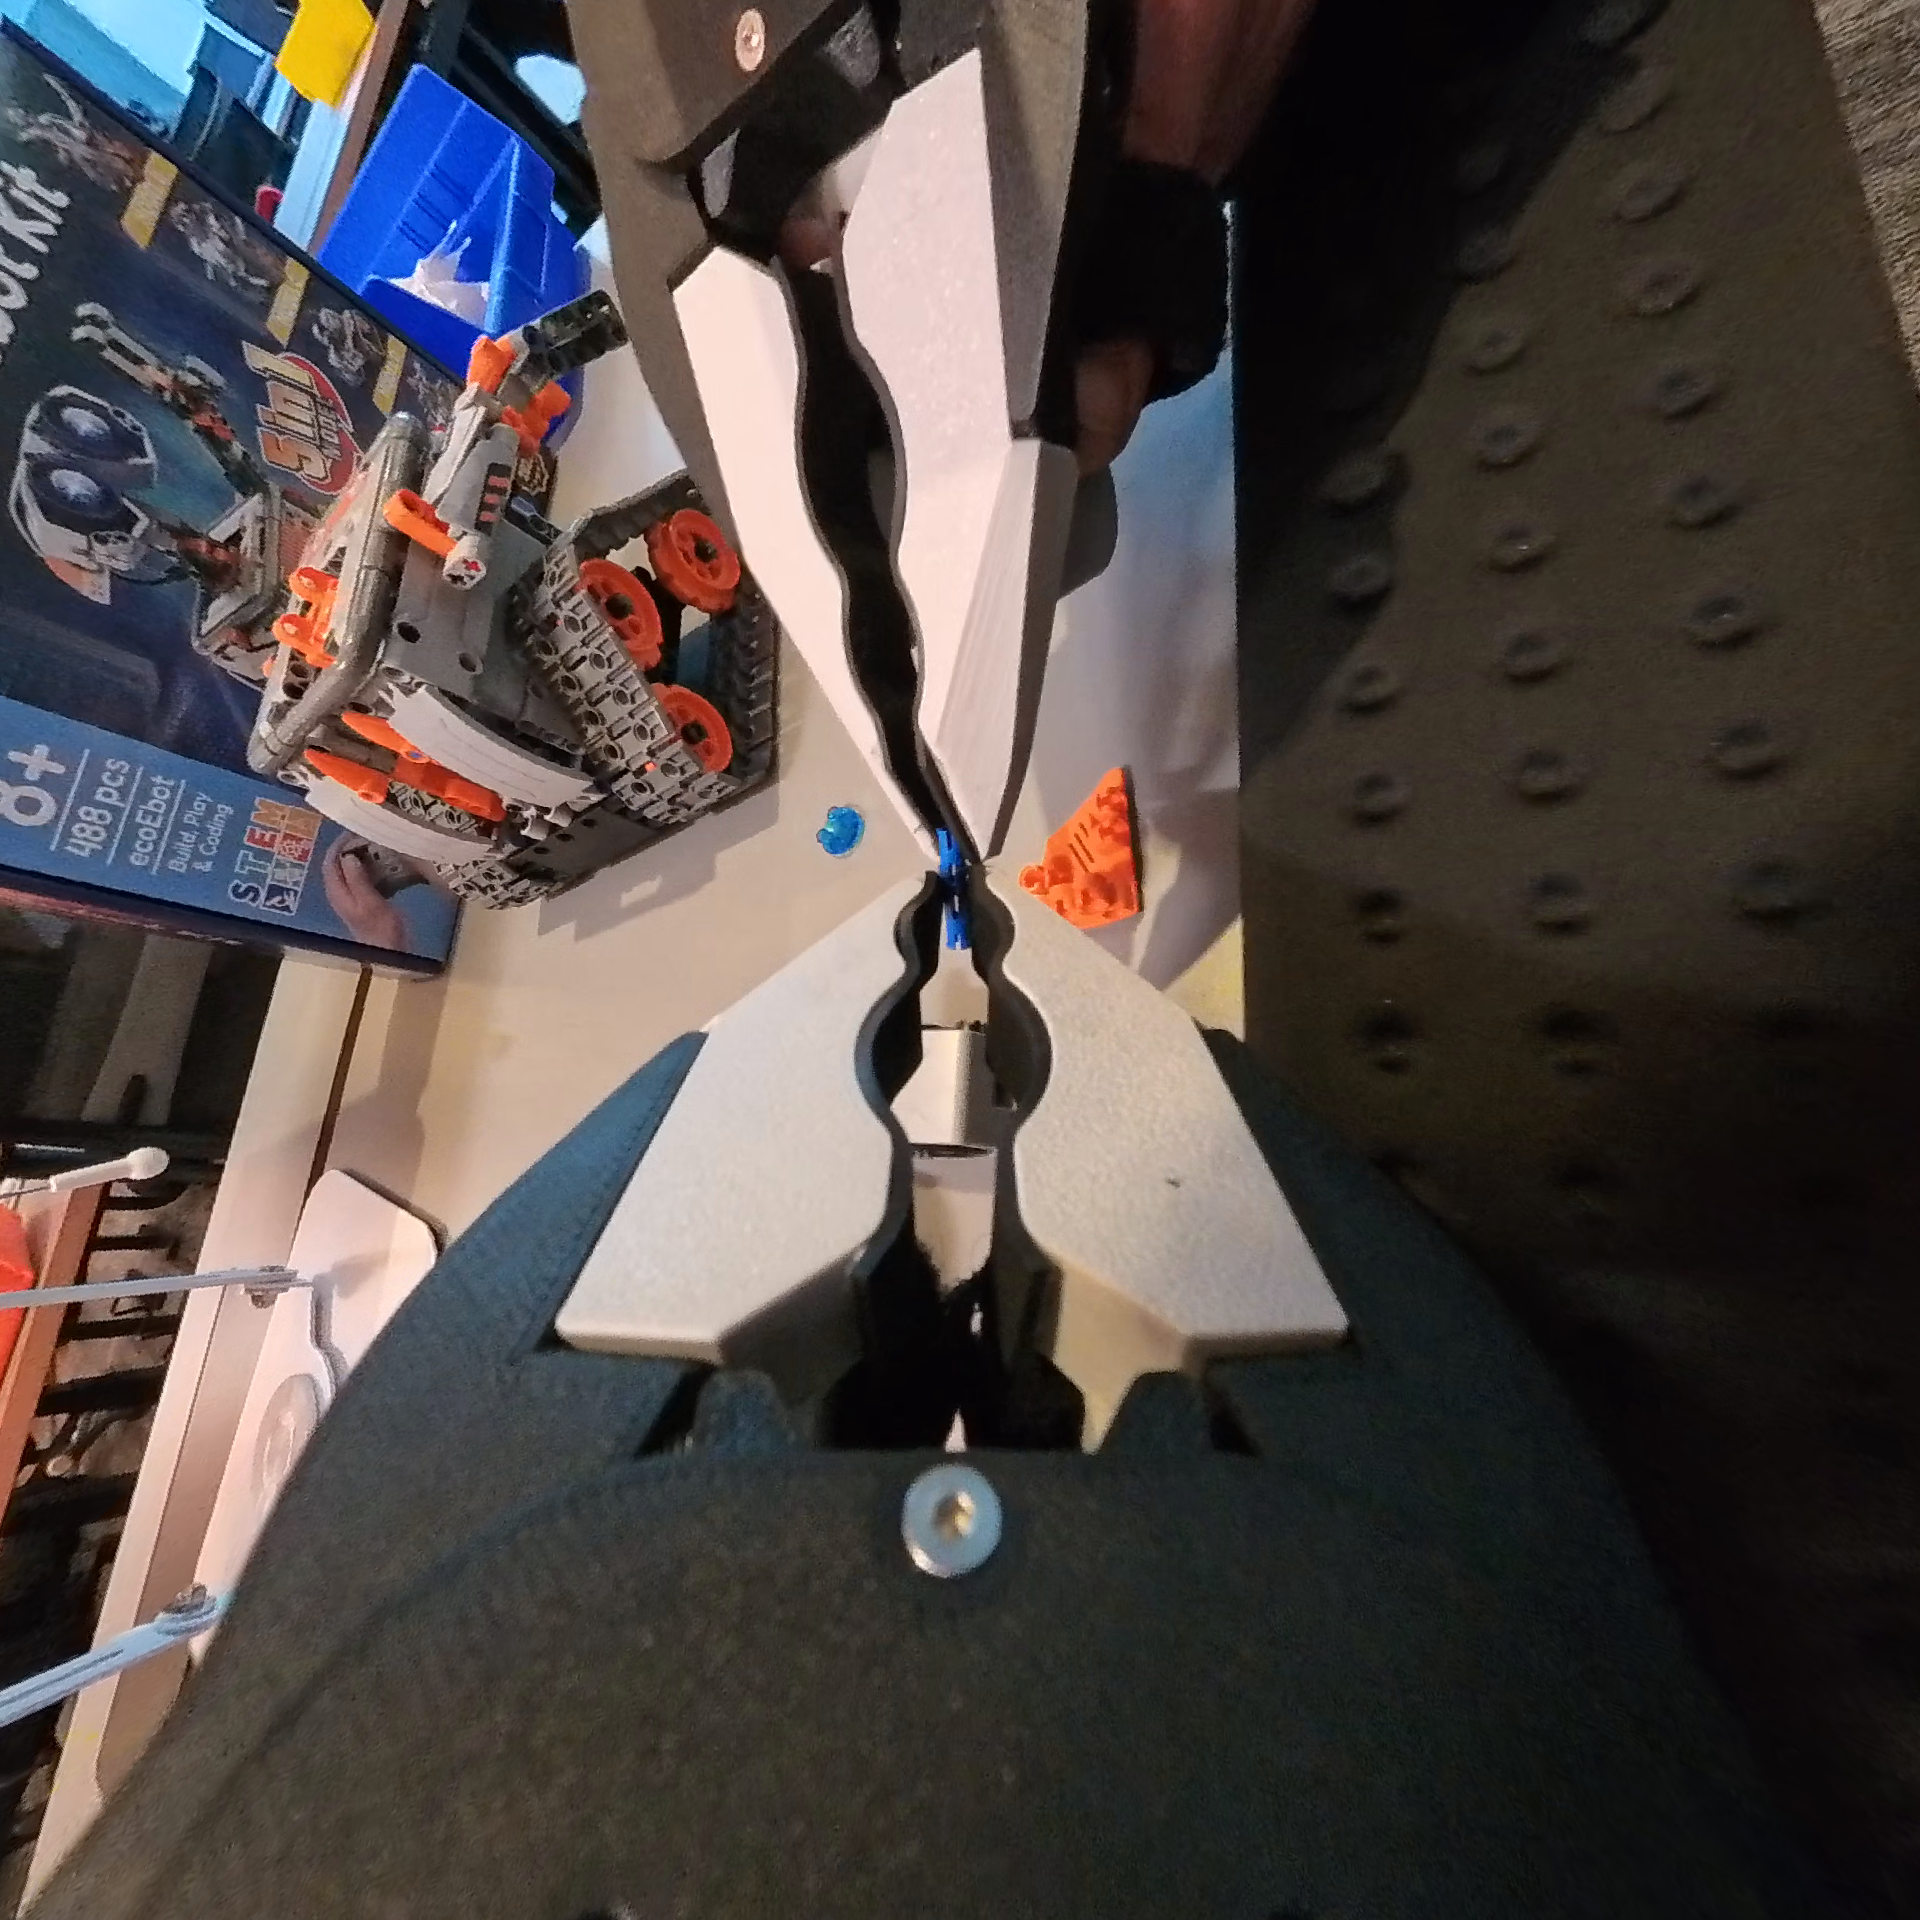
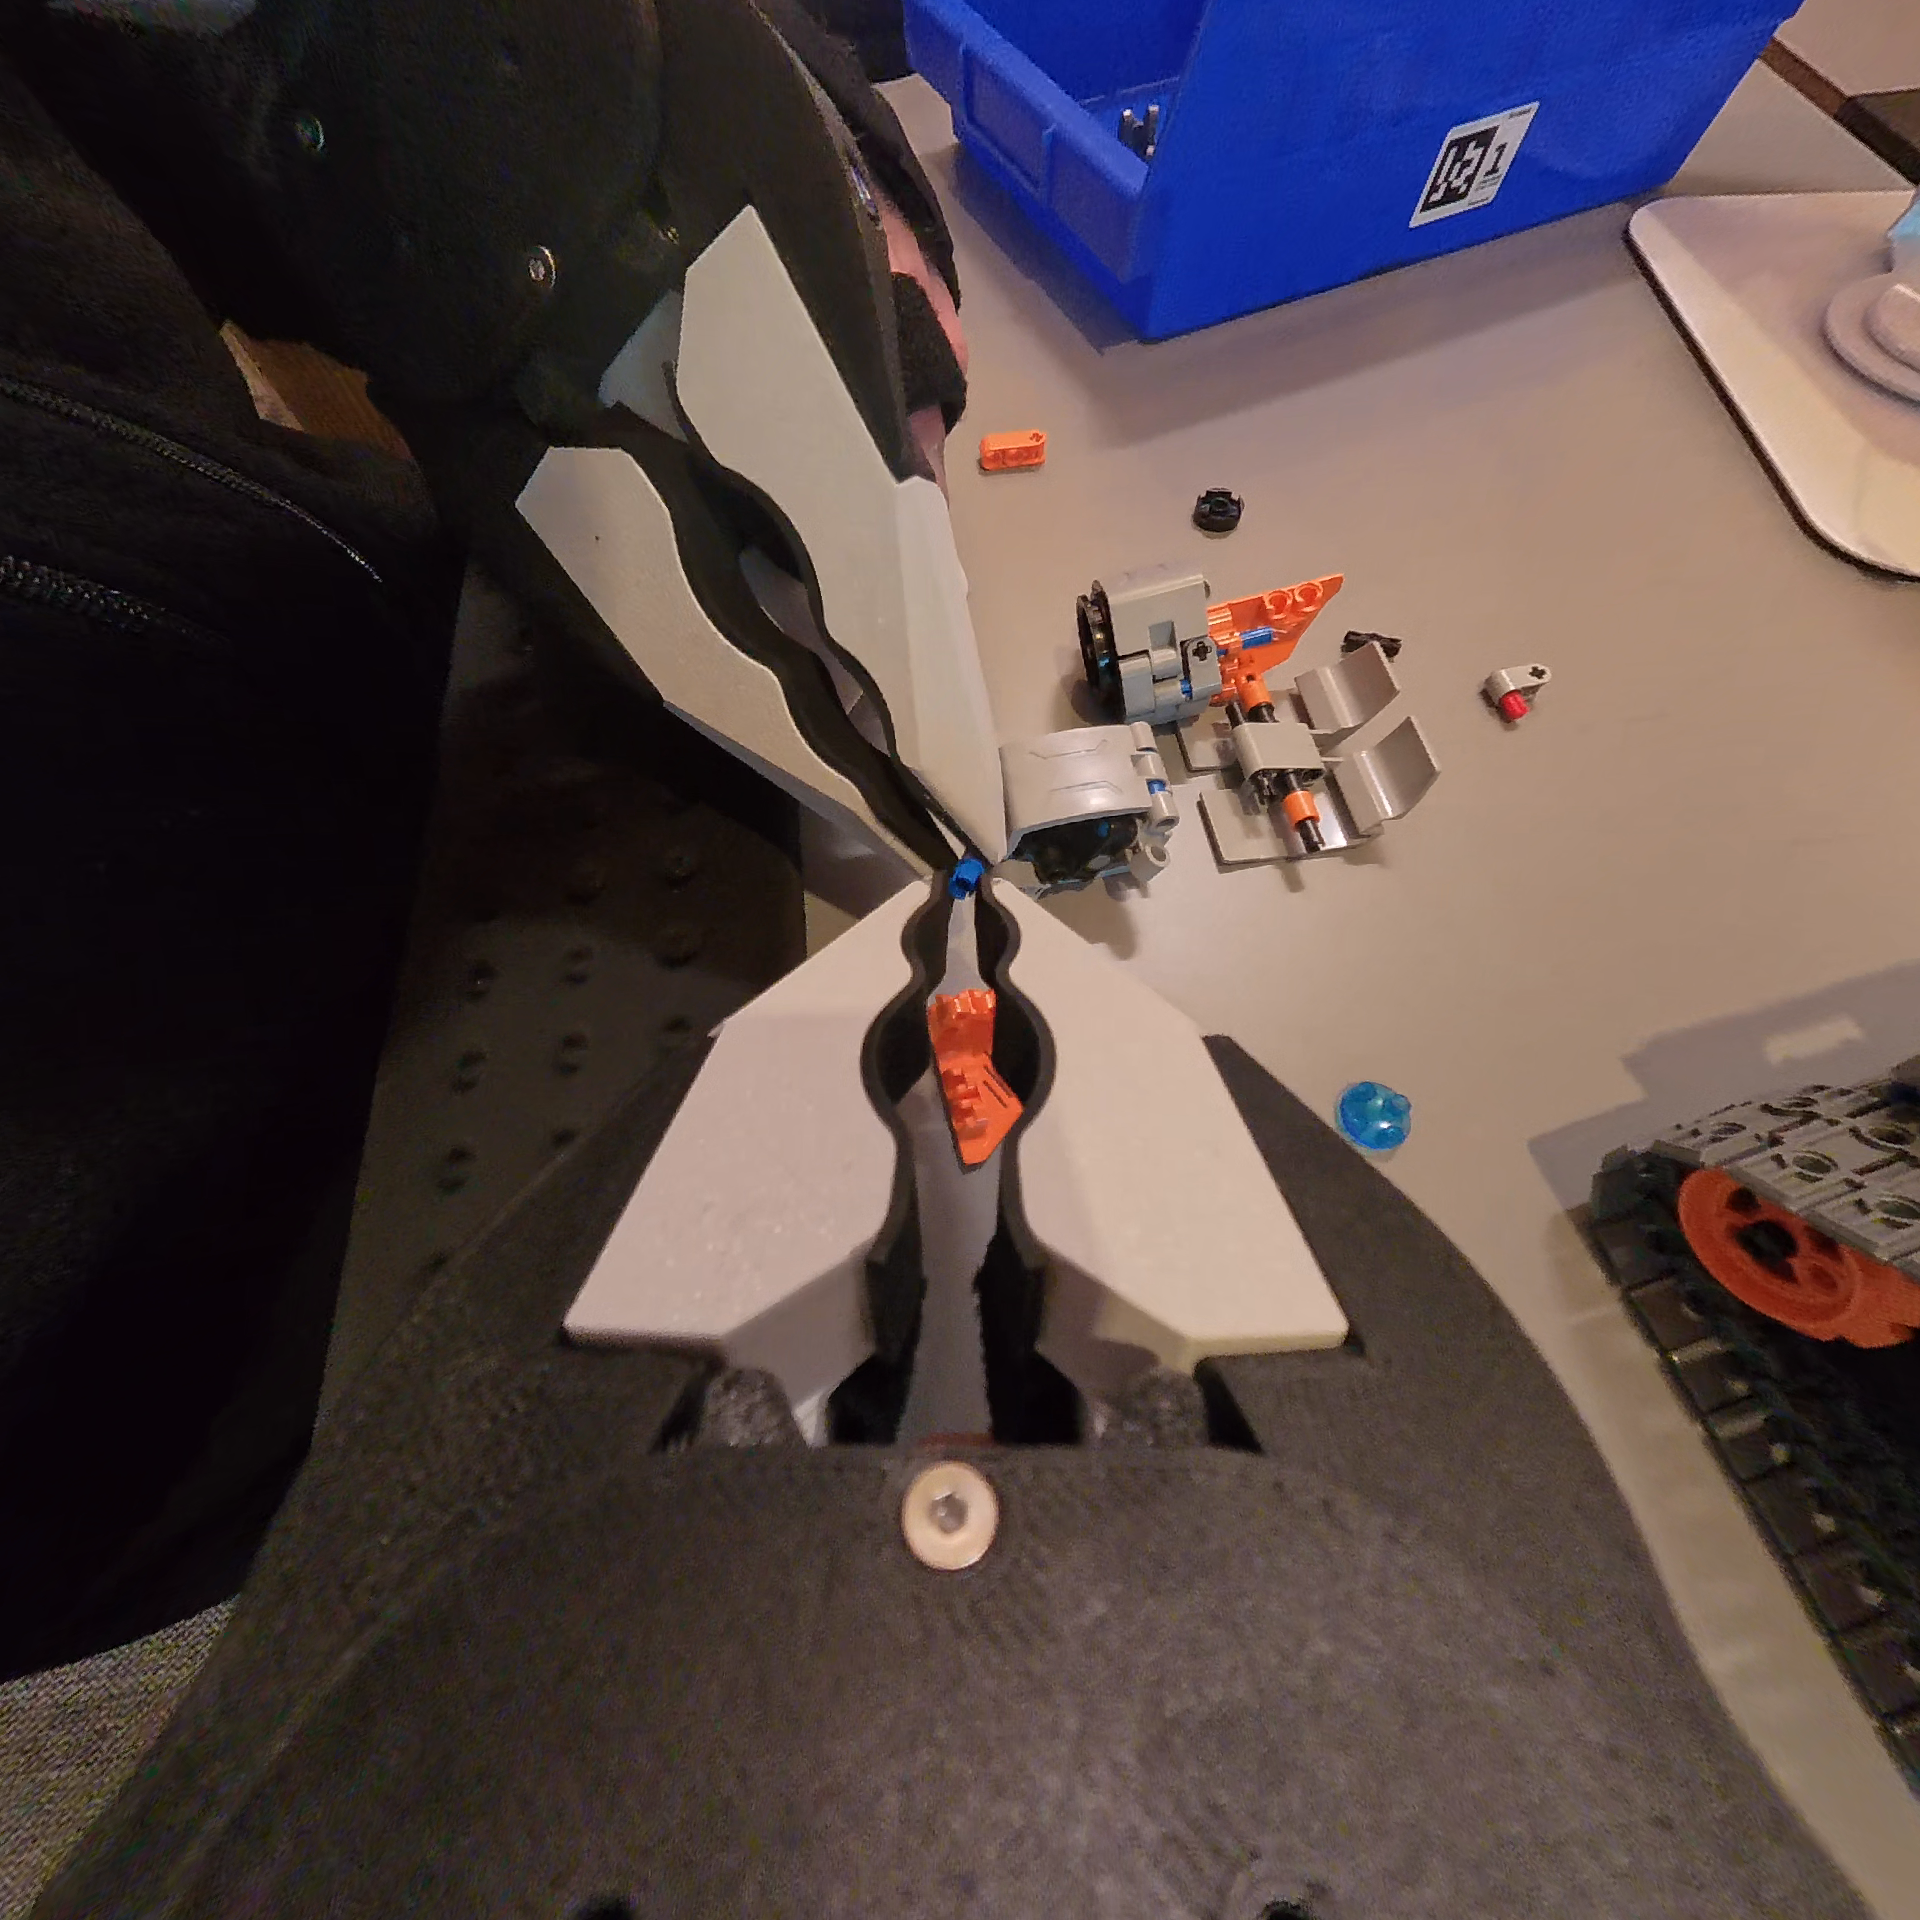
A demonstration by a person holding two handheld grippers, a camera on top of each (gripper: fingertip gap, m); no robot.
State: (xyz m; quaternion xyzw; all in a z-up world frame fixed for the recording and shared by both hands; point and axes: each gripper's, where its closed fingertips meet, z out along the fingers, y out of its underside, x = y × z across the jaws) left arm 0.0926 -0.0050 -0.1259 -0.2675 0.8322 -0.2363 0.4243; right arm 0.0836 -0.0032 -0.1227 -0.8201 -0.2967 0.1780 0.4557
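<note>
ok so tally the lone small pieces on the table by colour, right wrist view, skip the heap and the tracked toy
orange pieces: 2
black piece: 1
clear blue piece: 1
grey piece with red tip: 1
total: 5
held blue pin left out

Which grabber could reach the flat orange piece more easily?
Probably right: the flat orange plastic wedge shows beneath the right gripper, though it shares the small blue pin with the left gripper.
</note>
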